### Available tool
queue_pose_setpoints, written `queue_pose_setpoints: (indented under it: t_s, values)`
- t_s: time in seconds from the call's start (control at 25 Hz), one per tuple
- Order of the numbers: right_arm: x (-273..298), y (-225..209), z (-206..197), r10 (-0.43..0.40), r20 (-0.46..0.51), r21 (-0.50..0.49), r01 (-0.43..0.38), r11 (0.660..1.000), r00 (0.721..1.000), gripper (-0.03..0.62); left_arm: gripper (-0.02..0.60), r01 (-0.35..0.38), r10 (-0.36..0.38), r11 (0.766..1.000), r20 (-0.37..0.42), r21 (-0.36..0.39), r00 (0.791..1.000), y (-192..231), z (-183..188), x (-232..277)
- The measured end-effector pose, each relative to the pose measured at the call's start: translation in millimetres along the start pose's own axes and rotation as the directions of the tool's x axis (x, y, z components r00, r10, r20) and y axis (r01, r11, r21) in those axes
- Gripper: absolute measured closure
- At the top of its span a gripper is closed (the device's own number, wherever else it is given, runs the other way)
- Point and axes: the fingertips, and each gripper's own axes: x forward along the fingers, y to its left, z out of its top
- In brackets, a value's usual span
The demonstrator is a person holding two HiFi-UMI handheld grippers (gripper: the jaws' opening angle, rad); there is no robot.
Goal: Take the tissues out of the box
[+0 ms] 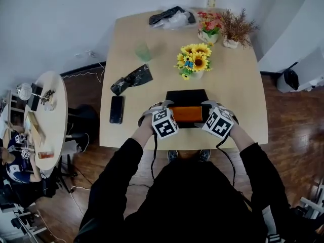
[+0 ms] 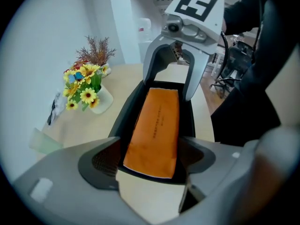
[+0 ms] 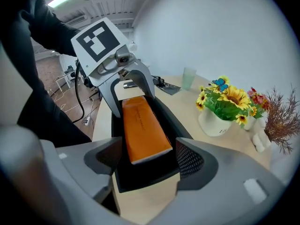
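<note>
Edge: black box (image 1: 186,96) at table's (image 1: 131,49) front edge, mid-frame.
Jaws: left gripper (image 2: 150,161), right gripper (image 3: 147,161) spread apart, straddling box ends.
Behind: sunflower vase (image 1: 194,62), close.

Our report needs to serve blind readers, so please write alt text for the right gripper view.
An orange tissue pack lies in a black box on a pale table; the box's near end is between the open jaws of the right gripper. The left gripper stands at the far end; a vase of sunflowers is on the right.

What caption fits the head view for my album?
Open left gripper and right gripper flank the orange tissue pack in its black box.
</note>
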Motion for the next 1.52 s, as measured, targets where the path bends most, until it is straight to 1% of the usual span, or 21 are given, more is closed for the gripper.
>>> queue_pose_setpoints:
  t_s: [0.08, 0.2, 0.24, 0.28, 0.32, 0.48, 0.6, 0.68, 0.8, 0.96, 1.08, 1.16, 1.28, 1.36, 1.44, 1.52]
  values:
    - [6.5, -0.4, -2.5, 0.002, -0.013, -0.004, -0.002, 1.0, 1.0, 0.232, 0.218, -0.001, 0.001, 1.0, -0.004, -0.002, 1.0, 0.4, 2.3, 1.5]
    - [16.3, -2.4, -3.2, -0.007, -0.033, -0.013, 0.006, 1.0, 0.999, 0.232, 0.221, -0.017, 0.018, 1.0, -0.024, 0.02, 1.0, 0.9, 3.3, 3.4]
    - [19.8, -2.7, -3.6, -0.008, -0.043, -0.018, 0.007, 1.0, 0.999, 0.232, 0.225, -0.019, 0.02, 0.999, -0.03, 0.03, 0.999, -0.2, 4.3, 4.1]
    - [23.3, -2.7, -4.0, -0.009, -0.055, -0.025, 0.007, 1.0, 0.998, 0.233, 0.246, -0.018, 0.019, 0.999, -0.037, 0.04, 0.999, -2.0, 4.6, 5.8]
    - [26.4, -2.7, -4.3, -0.01, -0.067, -0.033, 0.007, 0.999, 0.998, 0.241, 0.289, -0.017, 0.02, 0.999, -0.045, 0.048, 0.999, -3.4, 4.3, 7.9]
    - [31.7, -2.4, -4.8, -0.019, -0.108, -0.06, 0.012, 0.998, 0.994, 0.269, 0.297, -0.031, 0.035, 0.998, -0.064, 0.053, 0.997, -2.2, 2.5, 11.8]
    - [29.6, -0.2, -5.0, -0.028, -0.125, -0.069, 0.019, 0.997, 0.992, 0.3, 0.311, -0.038, 0.04, 0.998, -0.053, 0.045, 0.998, -3.4, 4.1, 10.0]
    - [22.1, 1.0, -0.3, -0.05, -0.106, -0.082, 0.042, 0.996, 0.993, 0.313, 0.324, -0.069, 0.071, 0.997, -0.025, 0.044, 0.997, -3.7, 6.8, 2.4]
    - [1.5, -1.1, 11.8, -0.1, -0.059, -0.125, 0.092, 0.988, 0.993, 0.315, 0.327, -0.151, 0.15, 0.987, 0.018, 0.053, 0.989, -0.8, 14.6, -16.1]
    - [-32.8, 1.2, 29.0, -0.156, -0.004, -0.19, 0.152, 0.97, 0.988, 0.316, 0.324, -0.231, 0.227, 0.971, 0.064, 0.059, 0.972, -3.9, 31.5, -48.1]
    - [-63.2, 8.0, 43.2, -0.191, 0.057, -0.23, 0.2, 0.952, 0.98, 0.321, 0.316, -0.282, 0.274, 0.957, 0.106, 0.063, 0.956, -9.7, 46.3, -77.9]
    - [-81.8, 14.7, 51.2, -0.211, 0.104, -0.251, 0.231, 0.94, 0.972, 0.326, 0.311, -0.321, 0.311, 0.945, 0.132, 0.06, 0.941, -15.4, 54.5, -97.1]
    - [-102.9, 24.2, 62.8, -0.224, 0.173, -0.283, 0.266, 0.921, 0.959, 0.333, 0.298, -0.39, 0.38, 0.92, 0.166, 0.038, 0.91, -23.3, 61.3, -122.8]
    - [-113.8, 31.8, 73.1, -0.207, 0.22, -0.3, 0.268, 0.915, 0.953, 0.336, 0.292, -0.426, 0.417, 0.905, 0.193, 0.007, 0.888, -28.9, 62.8, -142.5]
    - [-122.5, 39.8, 84.9, -0.172, 0.265, -0.316, 0.254, 0.914, 0.949, 0.336, 0.266, -0.429, 0.431, 0.901, 0.237, -0.065, 0.871, -36.0, 64.0, -164.9]
    - [-128.3, 47.2, 96.4, -0.131, 0.302, -0.345, 0.236, 0.908, 0.944, 0.336, 0.181, -0.391, 0.42, 0.907, 0.285, -0.156, 0.862, -44.8, 63.8, -185.5]
